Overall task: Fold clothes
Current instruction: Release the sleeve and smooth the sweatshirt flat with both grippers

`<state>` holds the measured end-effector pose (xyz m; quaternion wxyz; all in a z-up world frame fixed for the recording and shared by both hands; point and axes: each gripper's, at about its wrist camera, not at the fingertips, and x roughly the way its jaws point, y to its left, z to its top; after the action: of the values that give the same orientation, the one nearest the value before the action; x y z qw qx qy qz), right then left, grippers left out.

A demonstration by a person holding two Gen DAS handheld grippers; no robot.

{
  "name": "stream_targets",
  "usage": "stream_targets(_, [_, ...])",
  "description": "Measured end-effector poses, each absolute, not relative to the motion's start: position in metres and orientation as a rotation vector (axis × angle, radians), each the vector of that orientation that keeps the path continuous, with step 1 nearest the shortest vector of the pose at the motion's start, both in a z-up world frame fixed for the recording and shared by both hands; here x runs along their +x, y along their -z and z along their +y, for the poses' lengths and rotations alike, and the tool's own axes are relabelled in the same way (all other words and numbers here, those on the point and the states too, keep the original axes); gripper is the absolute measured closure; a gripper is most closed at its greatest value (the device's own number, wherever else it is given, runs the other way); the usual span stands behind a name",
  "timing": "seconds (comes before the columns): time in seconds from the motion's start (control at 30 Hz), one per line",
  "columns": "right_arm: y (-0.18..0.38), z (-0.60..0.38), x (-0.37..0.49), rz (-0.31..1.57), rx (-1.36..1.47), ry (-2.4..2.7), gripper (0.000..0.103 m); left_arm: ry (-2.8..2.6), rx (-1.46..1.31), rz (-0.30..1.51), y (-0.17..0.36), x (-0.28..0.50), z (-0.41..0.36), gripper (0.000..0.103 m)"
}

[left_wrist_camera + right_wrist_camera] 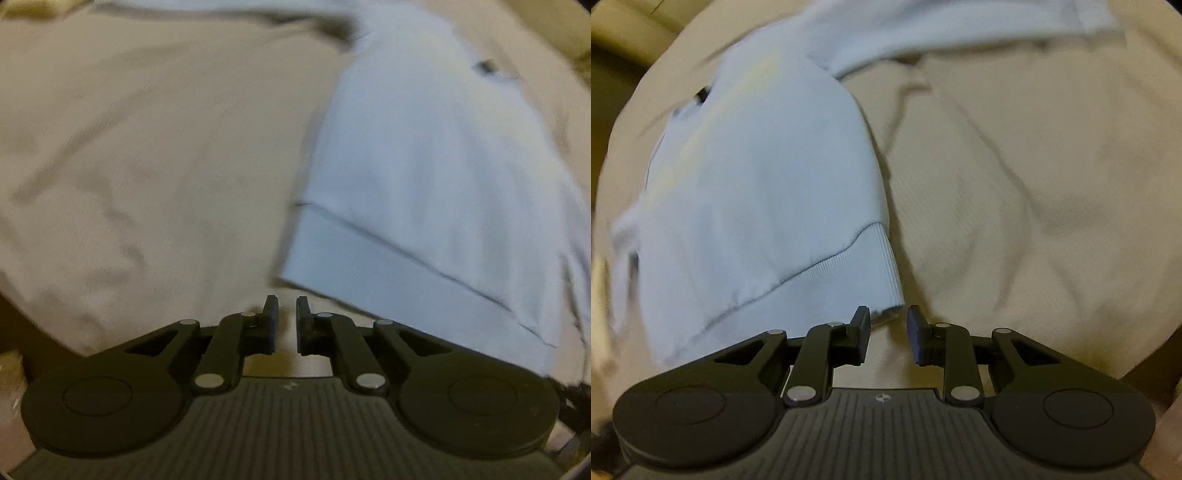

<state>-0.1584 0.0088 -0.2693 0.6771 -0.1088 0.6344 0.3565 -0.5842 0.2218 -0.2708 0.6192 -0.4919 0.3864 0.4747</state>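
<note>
A light blue sweatshirt with a ribbed hem lies on a beige cover, filling the right half of the left wrist view. My left gripper hovers just off the hem's near corner, shut with nothing between its fingers. In the right wrist view the sweatshirt lies to the left, and one sleeve stretches toward the top right. My right gripper stands open. The hem corner lies just beyond its fingertips, beside the left finger, and is not pinched.
The wrinkled beige cover spreads under everything and takes up the right side of the right wrist view. Its edge drops off at the lower left, and also at the lower right. Both views are blurred.
</note>
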Motion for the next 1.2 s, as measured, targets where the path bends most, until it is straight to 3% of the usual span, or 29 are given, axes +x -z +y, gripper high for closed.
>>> stream_targets(0.13, [0.240,0.025,-0.175,1.217,-0.418,-0.958,0.058,-1.039,-1.092,0.862,0.258,-0.562,0.204,0.091])
stream_targets(0.23, [0.255,0.045,-0.182,1.325,-0.497,-0.989,0.039,-1.039,-1.141,0.995,0.274,-0.544,0.202,0.087])
stream_targets(0.33, [0.261,0.057,-0.192,1.389,-0.542,-0.993,0.040,-1.047,-1.150,1.032,0.273,-0.543,0.189,0.087])
stream_targets(0.43, [0.248,0.068,-0.202,1.356,-0.525,-1.070,0.039,-1.094,-1.165,0.954,0.259,-0.559,0.188,0.080])
stream_targets(0.77, [0.251,0.130,-0.226,1.366,-0.532,-1.082,0.038,-1.387,-1.228,0.709,0.228,-0.671,0.257,0.072])
stream_targets(0.93, [0.268,0.191,-0.249,1.397,-0.538,-1.066,0.030,-1.420,-1.255,0.687,0.234,-0.710,0.318,0.066])
stream_targets(1.2, [0.279,0.293,-0.299,1.427,-0.537,-1.056,0.027,-1.461,-1.280,0.652,0.268,-0.764,0.447,0.058])
